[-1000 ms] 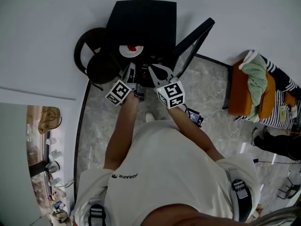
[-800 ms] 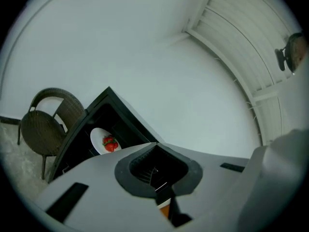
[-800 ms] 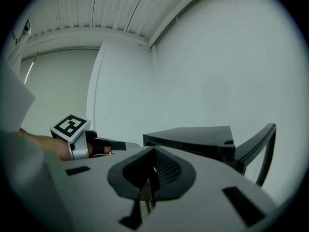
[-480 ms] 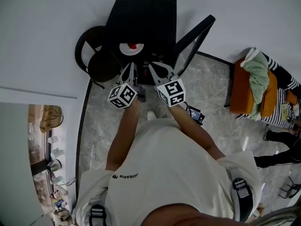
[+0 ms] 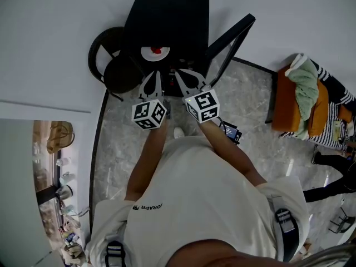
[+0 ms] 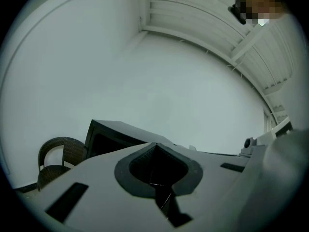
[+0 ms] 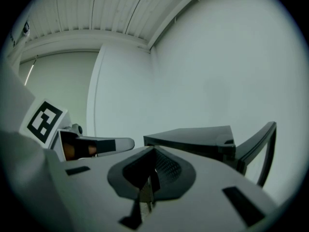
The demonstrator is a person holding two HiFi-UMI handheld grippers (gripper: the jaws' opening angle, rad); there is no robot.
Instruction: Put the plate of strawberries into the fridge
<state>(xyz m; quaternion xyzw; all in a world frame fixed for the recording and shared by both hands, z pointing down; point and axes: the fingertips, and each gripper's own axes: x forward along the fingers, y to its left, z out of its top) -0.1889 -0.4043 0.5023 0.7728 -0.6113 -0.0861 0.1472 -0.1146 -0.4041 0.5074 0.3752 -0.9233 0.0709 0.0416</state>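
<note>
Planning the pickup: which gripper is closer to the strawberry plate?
The left gripper: its shut jaws sit just below the plate in the head view; the right gripper is off to the side.

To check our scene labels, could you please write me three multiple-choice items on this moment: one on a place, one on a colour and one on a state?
1. In the head view, on which side of the black fridge does the wicker chair stand?
A. right
B. left
C. on top of it

2. What colour is the plate under the strawberries?
A. white
B. blue
C. black

3. How do the fingers of the left gripper and the right gripper stand?
A. wide apart
B. shut on the plate
C. together, holding nothing

Answers:
1 B, as the chair shows to the left of the fridge.
2 A, as the rim round the red fruit is white.
3 C, as each gripper view shows its fingers closed with nothing between them.
</note>
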